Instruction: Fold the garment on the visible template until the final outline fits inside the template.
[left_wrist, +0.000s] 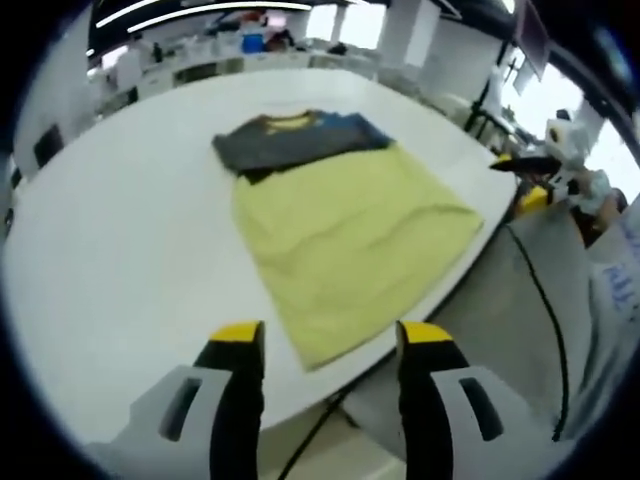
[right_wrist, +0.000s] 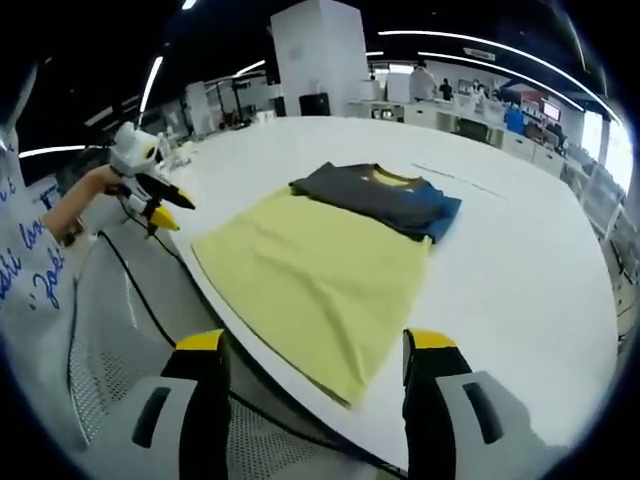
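A yellow cloth (left_wrist: 350, 240) (right_wrist: 320, 270) lies flat on the white table (left_wrist: 130, 230) (right_wrist: 530, 260), its near corner reaching the table's front edge. A dark grey and blue garment (left_wrist: 290, 140) (right_wrist: 385, 200) with a yellow collar lies folded at the cloth's far end, overlapping that edge. My left gripper (left_wrist: 330, 340) hovers open off the table's edge, just short of the cloth's near corner, holding nothing. My right gripper (right_wrist: 316, 345) is open too, also empty, in front of another near corner. Each gripper appears in the other's view, hand-held beside the table (left_wrist: 528, 185) (right_wrist: 150, 200).
A black cable (left_wrist: 545, 310) (right_wrist: 130, 290) runs over the grey floor beside the table. A person's sleeve (right_wrist: 30, 260) is at the left. Benches and shelves with equipment (left_wrist: 230, 50) (right_wrist: 480, 110) stand beyond the table, and a white pillar (right_wrist: 320, 55).
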